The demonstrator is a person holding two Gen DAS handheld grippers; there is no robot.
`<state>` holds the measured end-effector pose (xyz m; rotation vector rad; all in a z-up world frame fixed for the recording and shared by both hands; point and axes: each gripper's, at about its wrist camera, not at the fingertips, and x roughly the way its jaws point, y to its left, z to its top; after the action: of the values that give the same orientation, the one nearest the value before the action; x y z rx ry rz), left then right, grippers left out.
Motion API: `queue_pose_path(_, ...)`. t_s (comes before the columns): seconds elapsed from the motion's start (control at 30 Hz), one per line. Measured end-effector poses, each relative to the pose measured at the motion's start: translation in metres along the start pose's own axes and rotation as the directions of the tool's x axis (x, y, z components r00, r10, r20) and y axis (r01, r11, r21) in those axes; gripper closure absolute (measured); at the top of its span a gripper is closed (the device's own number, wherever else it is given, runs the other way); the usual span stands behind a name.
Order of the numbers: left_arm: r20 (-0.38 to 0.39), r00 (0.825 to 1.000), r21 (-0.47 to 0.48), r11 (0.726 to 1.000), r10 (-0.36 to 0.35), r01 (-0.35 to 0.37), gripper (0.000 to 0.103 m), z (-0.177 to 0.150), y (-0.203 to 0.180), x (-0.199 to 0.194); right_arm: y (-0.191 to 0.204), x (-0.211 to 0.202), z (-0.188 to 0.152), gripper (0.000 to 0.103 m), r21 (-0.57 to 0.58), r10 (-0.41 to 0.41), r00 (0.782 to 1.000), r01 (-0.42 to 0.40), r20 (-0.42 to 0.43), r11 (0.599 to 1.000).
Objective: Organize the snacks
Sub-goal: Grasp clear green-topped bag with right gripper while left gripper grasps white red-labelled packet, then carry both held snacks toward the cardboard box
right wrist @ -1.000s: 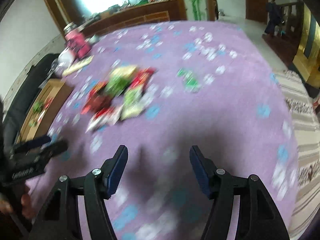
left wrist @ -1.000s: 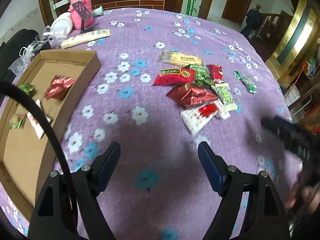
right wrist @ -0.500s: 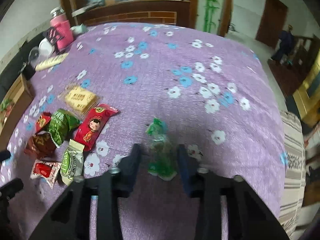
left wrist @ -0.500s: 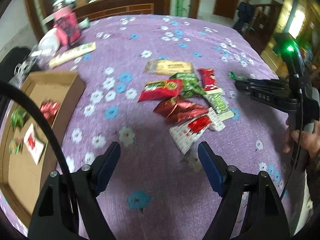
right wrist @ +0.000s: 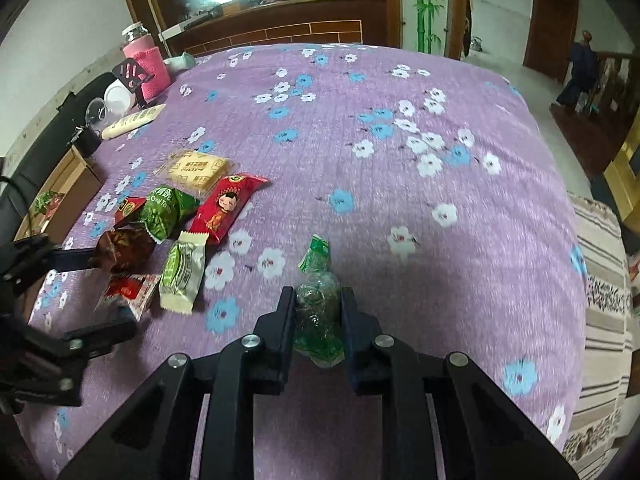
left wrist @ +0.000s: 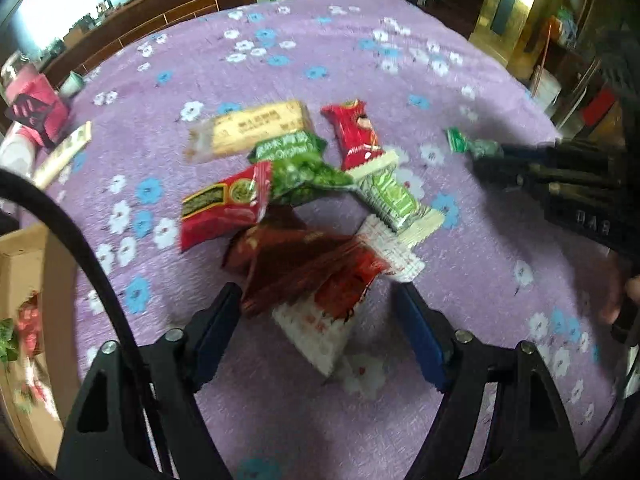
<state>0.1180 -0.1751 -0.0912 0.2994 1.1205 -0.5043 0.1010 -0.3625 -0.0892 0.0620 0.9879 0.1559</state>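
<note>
A pile of snack packets lies on the purple flowered cloth (right wrist: 360,160). My left gripper (left wrist: 320,312) is open, its fingers on either side of a dark red foil packet (left wrist: 304,272) that lies over a white-and-red packet (left wrist: 320,336). My right gripper (right wrist: 318,304) is shut on a small green candy packet (right wrist: 318,308), seen also in the left wrist view (left wrist: 472,146). A yellow biscuit packet (right wrist: 196,170), a red doll packet (right wrist: 228,208), green packets (right wrist: 166,212) and a pale green packet (right wrist: 182,272) lie nearby.
A cardboard box (left wrist: 24,312) with a few snacks in it stands at the left table edge, also in the right wrist view (right wrist: 60,196). A pink jar (right wrist: 144,68), white cups (right wrist: 118,100) and a long cream packet (right wrist: 132,120) stand at the far left.
My left gripper has moved forward onto the pile, now straddling the dark red packet. My right gripper has closed on the green candy packet.
</note>
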Motion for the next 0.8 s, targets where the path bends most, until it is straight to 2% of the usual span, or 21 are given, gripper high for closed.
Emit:
queue_pose_path(0.03, 0.000, 1.000, -0.013, 1.000, 0.000, 0.000, 0.041, 0.003, 0.002, -0.002, -0.002, -0.001, -0.001, 0.082, 0.010, 0.008, 1.000, -0.008, -0.001, 1.000)
queue_pose_path(0.07, 0.002, 1.000, -0.018, 1.000, -0.002, 0.002, 0.055, 0.004, 0.003, -0.003, -0.002, -0.002, -0.002, 0.082, 0.015, 0.011, 1.000, -0.011, -0.001, 1.000)
queue_pose_path(0.1, 0.005, 1.000, -0.025, 1.000, -0.002, 0.002, 0.061, 0.006, 0.005, -0.006, -0.003, -0.003, -0.004, 0.082, 0.021, 0.013, 1.000, -0.013, 0.000, 1.000)
queue_pose_path(0.13, 0.009, 1.000, -0.026, 1.000, 0.009, -0.008, 0.073, 0.006, 0.006, -0.006, -0.005, -0.004, -0.006, 0.082, 0.031, 0.020, 1.000, -0.020, 0.002, 0.999)
queue_pose_path(0.17, 0.008, 1.000, -0.027, 1.000, 0.010, -0.010, 0.078, 0.006, 0.006, -0.007, -0.005, -0.005, -0.007, 0.082, 0.037, 0.023, 1.000, -0.023, 0.002, 0.999)
queue_pose_path(0.3, 0.011, 1.000, -0.065, 0.998, -0.012, 0.013, 0.078, 0.001, 0.008, -0.011, -0.008, -0.009, -0.013, 0.082, 0.070, 0.034, 0.999, -0.035, 0.013, 0.997)
queue_pose_path(0.53, 0.047, 0.998, -0.135, 0.989, -0.052, 0.058, 0.078, -0.017, 0.006, -0.017, 0.000, -0.014, -0.024, 0.081, 0.059, 0.028, 0.999, -0.030, 0.024, 0.998)
queue_pose_path(0.8, 0.064, 0.998, -0.180, 0.984, -0.005, 0.016, 0.078, -0.051, -0.003, -0.032, 0.018, -0.027, -0.049, 0.081, 0.053, 0.031, 0.999, -0.032, 0.017, 0.998)
